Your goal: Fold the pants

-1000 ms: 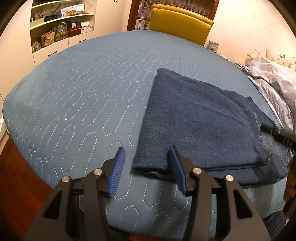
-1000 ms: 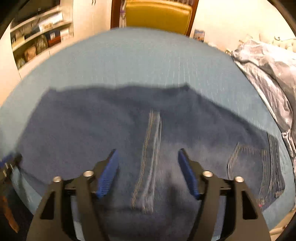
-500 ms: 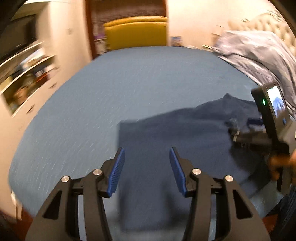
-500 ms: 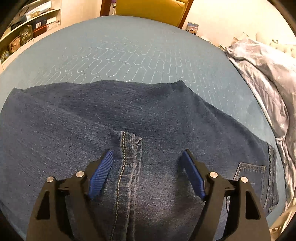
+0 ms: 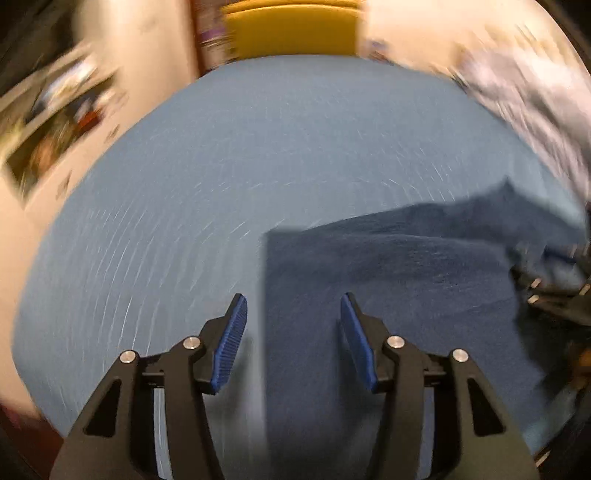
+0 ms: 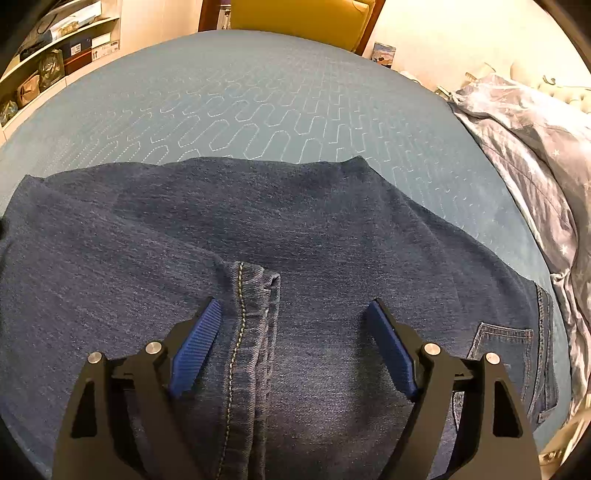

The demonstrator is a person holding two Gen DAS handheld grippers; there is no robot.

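The folded jeans (image 6: 295, 229) lie on the blue quilted bedspread (image 6: 258, 103), long axis running left to right — pocket end at the right. The right gripper (image 6: 295, 332) has just been widening, its open jaws straddling a stitched hem; the left gripper (image 5: 291, 332) hangs open and empty over the jeans' left edge.

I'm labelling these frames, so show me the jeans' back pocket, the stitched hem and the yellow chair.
back pocket (image 6: 504, 341): right wrist view, pocket face.
stitched hem (image 6: 255, 295): right wrist view, end near the tips.
yellow chair (image 6: 295, 14): right wrist view, backrest.
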